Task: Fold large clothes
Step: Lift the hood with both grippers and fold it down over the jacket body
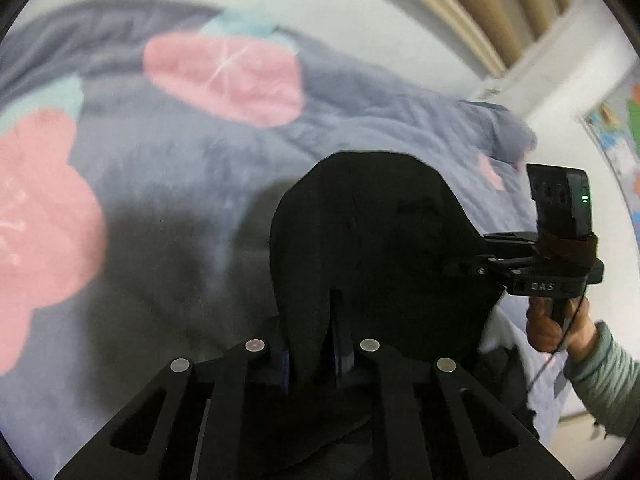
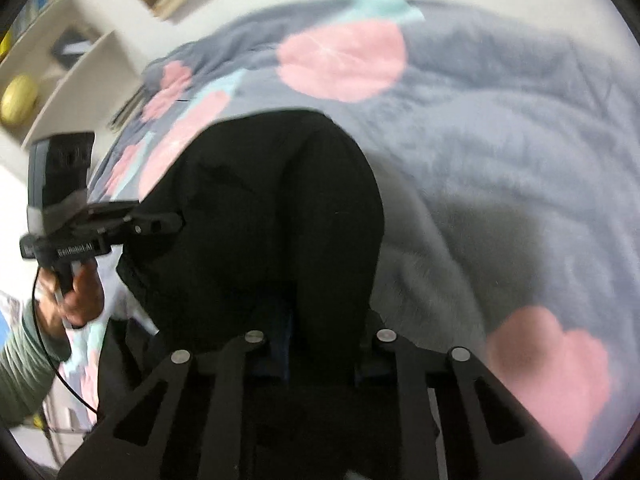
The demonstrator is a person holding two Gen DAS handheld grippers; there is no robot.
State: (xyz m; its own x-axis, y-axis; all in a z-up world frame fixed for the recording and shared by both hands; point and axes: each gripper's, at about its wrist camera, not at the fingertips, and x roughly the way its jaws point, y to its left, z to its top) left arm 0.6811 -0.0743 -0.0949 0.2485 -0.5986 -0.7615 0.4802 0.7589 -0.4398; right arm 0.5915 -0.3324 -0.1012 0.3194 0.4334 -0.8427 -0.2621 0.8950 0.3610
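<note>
While 2 tools (image 1: 312,364) pinch garment (image 1: 372,240) edges.

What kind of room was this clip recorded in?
Probably a bedroom: a fluffy grey blanket with pink and teal patches covers what looks like a bed, with white open shelves beside it and a black garment being folded on top.

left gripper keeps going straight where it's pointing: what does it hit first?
Likely the black garment itself: the left gripper is shut on it and the cloth fills the line ahead. Behind that lies the grey blanket; the gap between them is unclear.
</note>
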